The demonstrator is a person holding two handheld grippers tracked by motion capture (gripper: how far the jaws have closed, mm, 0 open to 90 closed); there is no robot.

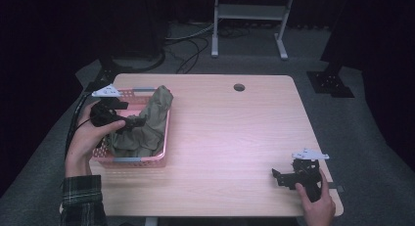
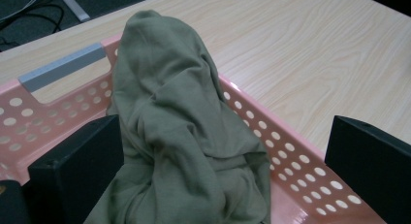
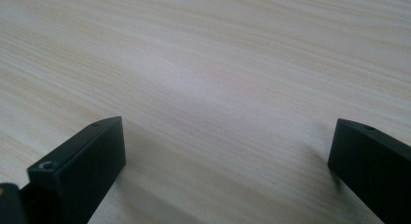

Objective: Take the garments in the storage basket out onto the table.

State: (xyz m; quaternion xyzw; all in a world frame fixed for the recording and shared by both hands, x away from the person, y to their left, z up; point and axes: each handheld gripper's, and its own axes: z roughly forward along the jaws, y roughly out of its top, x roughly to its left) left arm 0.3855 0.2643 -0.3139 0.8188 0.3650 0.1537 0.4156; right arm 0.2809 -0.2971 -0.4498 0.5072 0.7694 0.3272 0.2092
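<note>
1. The left gripper (image 1: 131,122) hung over the pink basket (image 1: 164,138) at the table's (image 1: 235,138) nine o'clock, jaws spread around the olive cloth (image 2: 179,136) (heaped inside)
2. The right gripper (image 1: 281,177) rested at four o'clock, jaws spread, empty

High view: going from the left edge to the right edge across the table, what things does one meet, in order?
Left gripper, held in the person's left hand → pink perforated plastic basket holding a crumpled olive-green cloth → round hole in the light wooden table → right gripper, jaws open, resting near the table's front right corner.
</note>
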